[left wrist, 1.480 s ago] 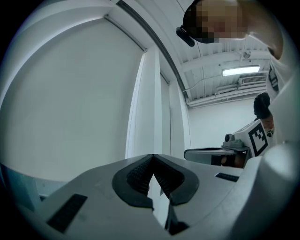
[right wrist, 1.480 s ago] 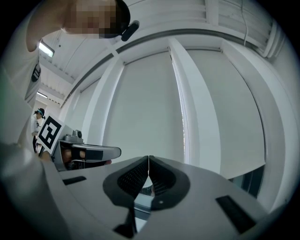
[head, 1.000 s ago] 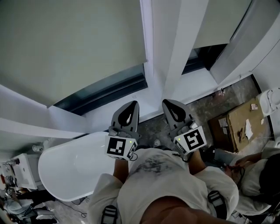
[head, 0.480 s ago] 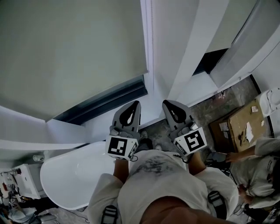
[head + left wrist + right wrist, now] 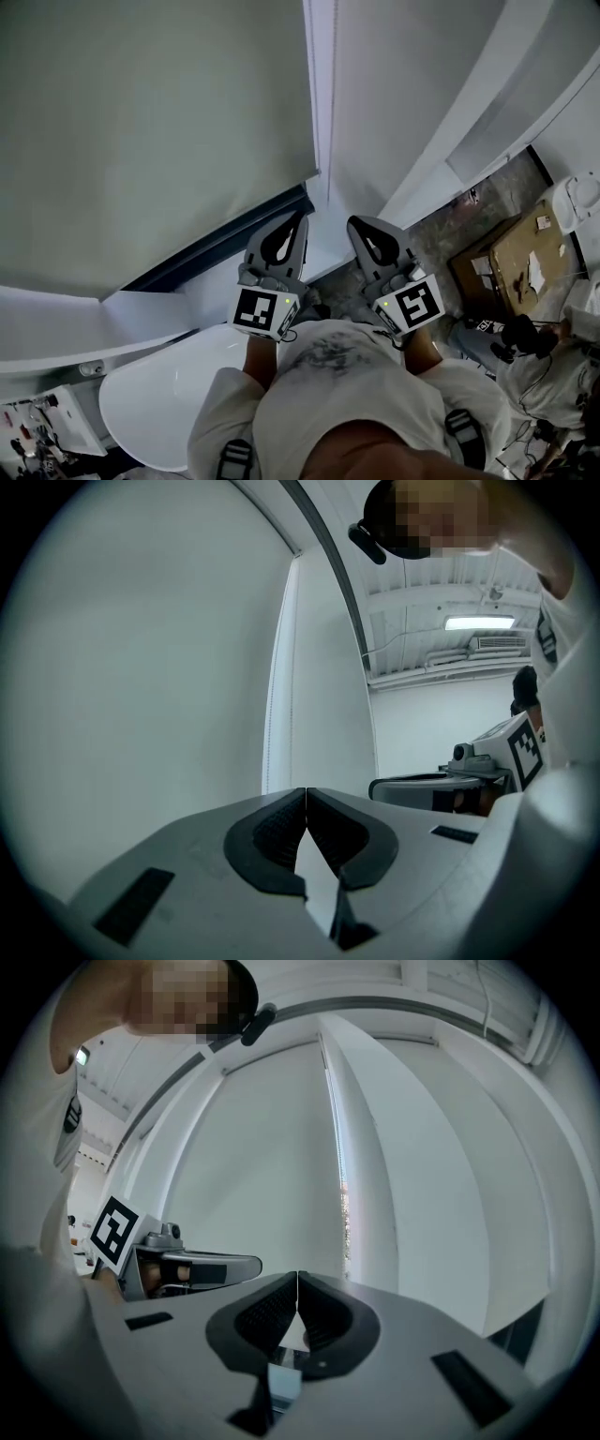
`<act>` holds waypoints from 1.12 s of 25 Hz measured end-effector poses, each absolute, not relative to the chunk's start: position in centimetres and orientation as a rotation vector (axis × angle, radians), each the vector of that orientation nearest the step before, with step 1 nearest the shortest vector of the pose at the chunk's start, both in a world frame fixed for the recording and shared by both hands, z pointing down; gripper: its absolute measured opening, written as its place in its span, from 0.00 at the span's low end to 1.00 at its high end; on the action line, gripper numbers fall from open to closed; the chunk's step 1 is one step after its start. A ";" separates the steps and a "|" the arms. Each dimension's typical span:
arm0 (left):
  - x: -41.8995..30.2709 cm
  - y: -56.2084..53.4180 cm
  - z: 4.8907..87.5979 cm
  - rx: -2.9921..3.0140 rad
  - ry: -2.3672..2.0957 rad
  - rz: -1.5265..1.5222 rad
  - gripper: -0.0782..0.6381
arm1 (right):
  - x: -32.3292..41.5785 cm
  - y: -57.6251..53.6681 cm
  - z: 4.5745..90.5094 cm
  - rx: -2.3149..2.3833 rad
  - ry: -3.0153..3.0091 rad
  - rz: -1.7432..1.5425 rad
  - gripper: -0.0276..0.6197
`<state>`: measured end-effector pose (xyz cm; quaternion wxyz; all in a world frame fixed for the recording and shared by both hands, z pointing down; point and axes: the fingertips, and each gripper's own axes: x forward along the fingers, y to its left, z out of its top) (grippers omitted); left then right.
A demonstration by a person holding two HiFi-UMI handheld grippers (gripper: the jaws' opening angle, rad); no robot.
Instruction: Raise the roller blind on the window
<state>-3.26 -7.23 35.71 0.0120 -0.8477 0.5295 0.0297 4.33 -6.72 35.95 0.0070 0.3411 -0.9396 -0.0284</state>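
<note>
A white bathtub is seen near a dark window strip. A cardboard box is set on the speckled grey floor. A ceiling strip light is lit.

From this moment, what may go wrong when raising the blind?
Both the left tool and the right tool are shut and empty, short of the pale grey roller blind; reaching in shut, they may only push the fabric. The white bathtub lies below the person, so leaning toward the window might be unsteady.
</note>
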 end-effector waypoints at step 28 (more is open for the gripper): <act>0.2 -16.5 33.5 -2.873 1.204 0.121 0.16 | 4.6 -11.4 36.4 1.395 -2.736 -0.058 0.14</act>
